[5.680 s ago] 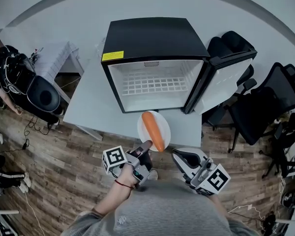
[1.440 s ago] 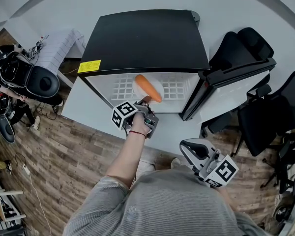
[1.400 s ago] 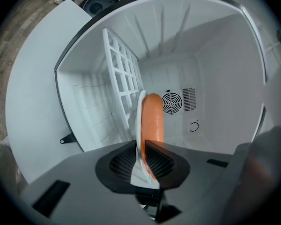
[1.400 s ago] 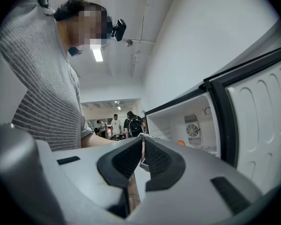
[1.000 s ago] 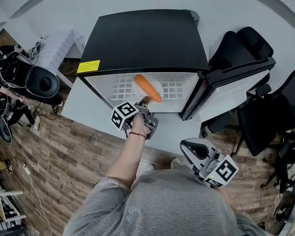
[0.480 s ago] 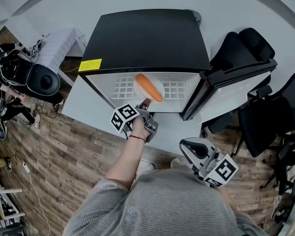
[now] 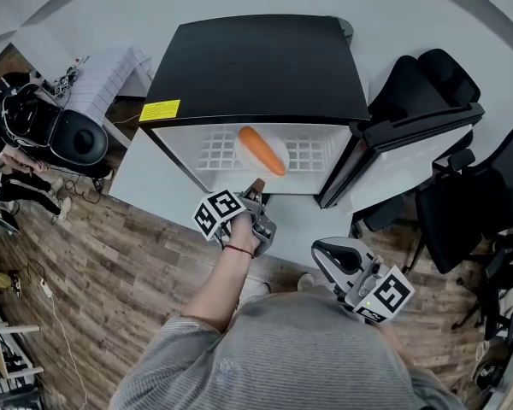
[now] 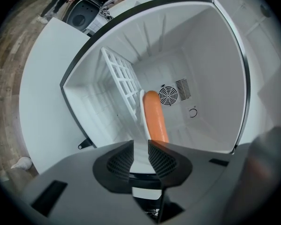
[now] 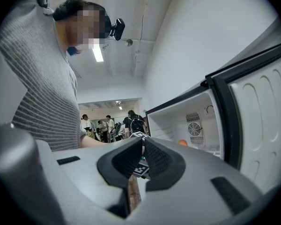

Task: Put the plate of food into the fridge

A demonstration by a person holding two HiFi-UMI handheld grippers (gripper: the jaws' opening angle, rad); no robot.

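Since the black mini fridge (image 7: 256, 67) is sitting on a pale grey table (image 7: 145, 186) with its front facing six o'clock, toward the person, the way into its white cavity is lying straight ahead.

At the left, the left gripper (image 7: 256, 186) is reaching toward twelve o'clock at the fridge's front lip. In the left gripper view the white wire shelf (image 8: 119, 78) is running up and down. So the left gripper (image 8: 140, 146) is being held rolled on its side, probably so one jaw sits above a flat rim and one below. Its black jaws are standing a little apart, too wide to be pinching a thin edge. The near rim of the round white plate (image 8: 141, 108) is running down to the gap between them, and I cannot tell whether it is touching either pad. I judge the plate is being let go, not carried.

The plate (image 7: 242, 146) is resting inside the fridge on the wire shelf (image 7: 209, 154), near the middle of the opening. The long orange piece of food (image 7: 262, 150) is lying across it from ten to four o'clock.

Further right, the white-lined fridge door (image 7: 385, 156) is standing wide open toward three o'clock.

The right gripper (image 7: 321, 250) is hanging low at five o'clock from the plate, well apart from it, beside the person's grey striped jumper (image 7: 308, 357). In the right gripper view the right gripper (image 9: 143, 146) is showing its jaws closed together on nothing. It seems to be waiting on the door's side, likely ready for shutting it.
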